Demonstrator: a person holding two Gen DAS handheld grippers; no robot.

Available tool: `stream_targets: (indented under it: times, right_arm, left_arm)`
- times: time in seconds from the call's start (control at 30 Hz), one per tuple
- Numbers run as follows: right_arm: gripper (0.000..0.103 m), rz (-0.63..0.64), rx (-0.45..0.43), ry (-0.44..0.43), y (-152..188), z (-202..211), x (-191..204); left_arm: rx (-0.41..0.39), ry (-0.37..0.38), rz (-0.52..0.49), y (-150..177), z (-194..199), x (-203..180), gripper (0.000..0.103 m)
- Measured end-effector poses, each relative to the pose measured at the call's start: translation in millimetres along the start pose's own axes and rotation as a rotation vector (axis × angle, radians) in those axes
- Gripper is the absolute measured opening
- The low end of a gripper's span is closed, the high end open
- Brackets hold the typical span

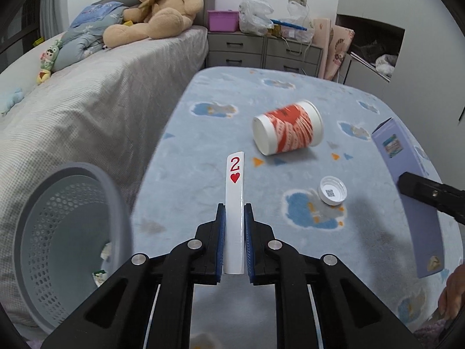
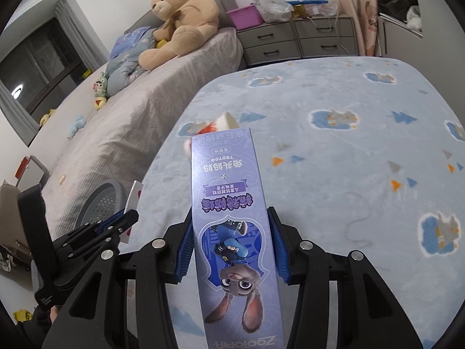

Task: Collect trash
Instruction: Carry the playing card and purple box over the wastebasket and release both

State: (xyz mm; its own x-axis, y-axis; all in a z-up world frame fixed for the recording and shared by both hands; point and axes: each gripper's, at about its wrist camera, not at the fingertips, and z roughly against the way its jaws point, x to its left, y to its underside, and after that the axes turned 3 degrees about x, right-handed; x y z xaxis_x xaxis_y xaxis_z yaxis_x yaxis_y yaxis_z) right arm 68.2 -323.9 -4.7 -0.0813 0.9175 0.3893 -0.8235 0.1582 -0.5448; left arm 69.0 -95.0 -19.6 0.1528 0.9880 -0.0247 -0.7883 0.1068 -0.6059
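Note:
My left gripper (image 1: 234,208) is shut on a two-of-hearts playing card (image 1: 234,192), held edge-on above the blue patterned table cover (image 1: 203,133). My right gripper (image 2: 229,218) is shut on a long purple toothpaste box (image 2: 229,203) with a cartoon rabbit; the same toothpaste box (image 1: 407,186) shows at the right edge of the left wrist view. A red-and-white paper cup (image 1: 287,131) lies on its side mid-table, and a white bottle cap (image 1: 333,189) lies nearer. A grey perforated waste basket (image 1: 66,232) stands tilted at the lower left with some scraps inside.
A bed (image 1: 101,93) with a large teddy bear (image 1: 157,8) runs along the left. Grey drawers (image 1: 261,49) with plastic bags and a purple tub stand at the back. The left gripper (image 2: 129,218) with its card shows at the left of the right wrist view.

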Motion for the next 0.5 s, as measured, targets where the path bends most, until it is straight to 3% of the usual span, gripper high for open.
stream_targets:
  times: [0.5]
  right_arm:
    - [0.045,0.134,0.063,-0.140,-6.0,-49.4,108.9]
  left_arm:
    - [-0.070,-0.159,0.127,16.9,59.4,124.5,0.012]
